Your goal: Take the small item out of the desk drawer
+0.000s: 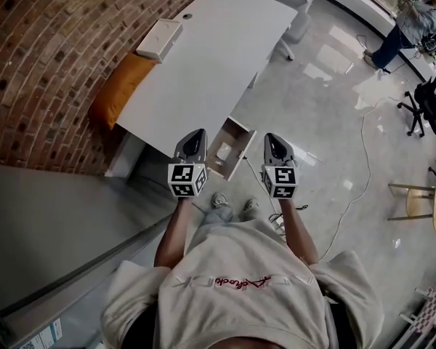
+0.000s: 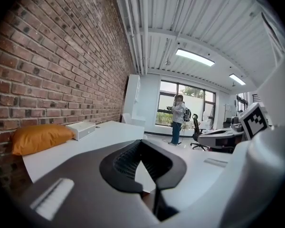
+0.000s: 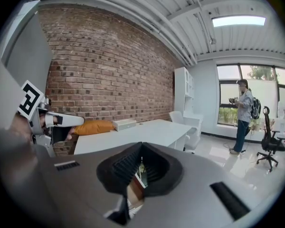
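White desk (image 1: 203, 57), drawer (image 1: 241, 126) standing open, and it sits right between the two grippers, just ahead and below! Left gripper (image 1: 196, 134): jaws pressed together on nothing. Right gripper (image 1: 272, 138) looks the same, closed and empty. The small item (image 1: 223, 151), pale, lies in the drawer, nearer the left gripper. Smart play: spread the jaws first, then dip in from above, clear of the drawer walls. What the item is? Too small to tell.

Left grey gripper with black-and-white marker cube (image 1: 195, 135): jaws closed tip to tip, pointing slightly downward. Right grey gripper with black-and-white marker cube (image 1: 273, 138): same pose, jaws closed. Held side by side, apart, roughly parallel. Bare forearms (image 1: 171, 237) extended forward.
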Available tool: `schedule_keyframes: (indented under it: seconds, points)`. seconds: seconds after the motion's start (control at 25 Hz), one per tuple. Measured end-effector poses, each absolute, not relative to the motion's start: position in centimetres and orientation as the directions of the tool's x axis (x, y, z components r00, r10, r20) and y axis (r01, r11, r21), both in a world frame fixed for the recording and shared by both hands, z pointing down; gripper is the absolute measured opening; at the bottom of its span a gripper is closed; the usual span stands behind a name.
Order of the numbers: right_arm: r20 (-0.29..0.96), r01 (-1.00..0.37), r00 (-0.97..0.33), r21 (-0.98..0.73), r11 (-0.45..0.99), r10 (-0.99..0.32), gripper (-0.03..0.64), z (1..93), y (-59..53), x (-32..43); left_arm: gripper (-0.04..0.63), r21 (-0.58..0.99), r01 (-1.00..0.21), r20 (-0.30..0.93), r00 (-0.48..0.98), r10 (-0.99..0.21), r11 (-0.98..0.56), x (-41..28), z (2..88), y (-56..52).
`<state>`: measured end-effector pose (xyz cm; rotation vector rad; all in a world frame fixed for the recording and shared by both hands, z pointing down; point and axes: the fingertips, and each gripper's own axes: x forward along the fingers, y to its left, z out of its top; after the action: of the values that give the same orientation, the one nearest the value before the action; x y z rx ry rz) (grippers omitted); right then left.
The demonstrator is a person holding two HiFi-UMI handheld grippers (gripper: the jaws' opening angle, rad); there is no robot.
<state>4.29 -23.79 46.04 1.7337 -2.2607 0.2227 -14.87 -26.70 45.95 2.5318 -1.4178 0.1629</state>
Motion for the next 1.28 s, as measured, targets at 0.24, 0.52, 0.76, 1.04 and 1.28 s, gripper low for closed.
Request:
schedule_keyframes:
  seconds: [0.24, 0.52, 0.76, 1.04, 1.28]
  points:
    - [0.328, -0.957, -0.27, 0.016, 0.291, -0.905, 0.011, 47.4, -24.8, 6.2, 0.008, 0.123, -0.856, 0.244, 0.517, -0.82, -0.503, -12.4, 47.0, -28.0]
    - [0.359, -0.94, -0.329, -0.035, 0.339, -0.873, 0.011, 50.2, -25.9, 8.3, 0.008, 0.124, -0.875, 0.313, 0.482, -0.818, -0.468, -9.5, 49.8, -28.0]
    - [0.388, -0.93, -0.36, -0.08, 0.358, -0.849, 0.011, 53.2, -26.9, 9.3, 0.008, 0.128, -0.877, 0.399, 0.473, -0.786, -0.463, -7.6, 53.5, -27.6]
    - [0.444, -0.925, -0.376, -0.127, 0.357, -0.814, 0.011, 57.0, -26.2, 9.7, 0.008, 0.173, -0.866, 0.483, 0.49, -0.726, -0.47, -5.7, 58.8, -27.0]
    - [0.49, -0.924, -0.376, -0.135, 0.357, -0.786, 0.011, 60.2, -25.6, 10.1, 0.008, 0.228, -0.857, 0.525, 0.508, -0.683, -0.462, -4.1, 63.4, -26.4]
